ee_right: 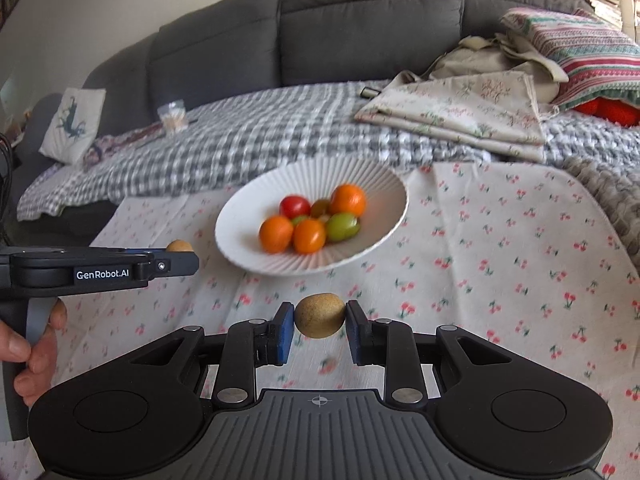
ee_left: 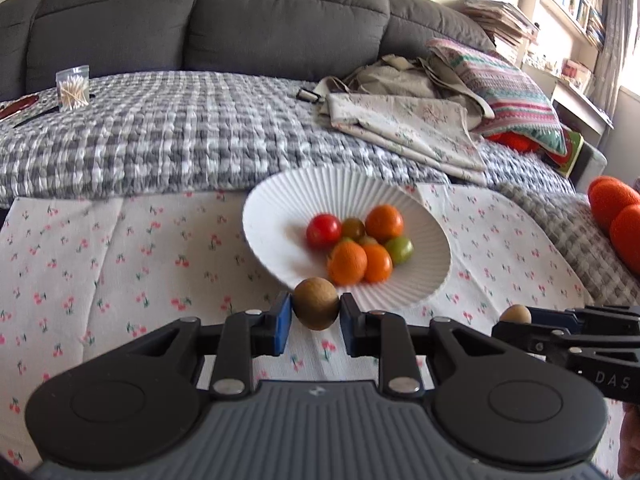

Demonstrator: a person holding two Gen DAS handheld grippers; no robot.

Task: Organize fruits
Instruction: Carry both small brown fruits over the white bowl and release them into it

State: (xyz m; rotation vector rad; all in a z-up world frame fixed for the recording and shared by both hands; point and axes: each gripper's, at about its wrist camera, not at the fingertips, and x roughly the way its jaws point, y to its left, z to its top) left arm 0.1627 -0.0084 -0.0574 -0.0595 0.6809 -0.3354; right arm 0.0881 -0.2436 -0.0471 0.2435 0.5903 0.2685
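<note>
Pinching one kiwi each, left hand-held gripper [ee_left: 316, 312] and right hand-held gripper [ee_right: 320, 316] face the ribbed white bowl [ee_left: 280, 200] just ahead, left nearer its rim.

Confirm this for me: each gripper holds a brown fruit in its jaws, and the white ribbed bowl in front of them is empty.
Not quite. The left gripper and right gripper each hold a brown fruit, but the white ribbed bowl is not empty: both wrist views show orange, red and green fruits in it.
</note>
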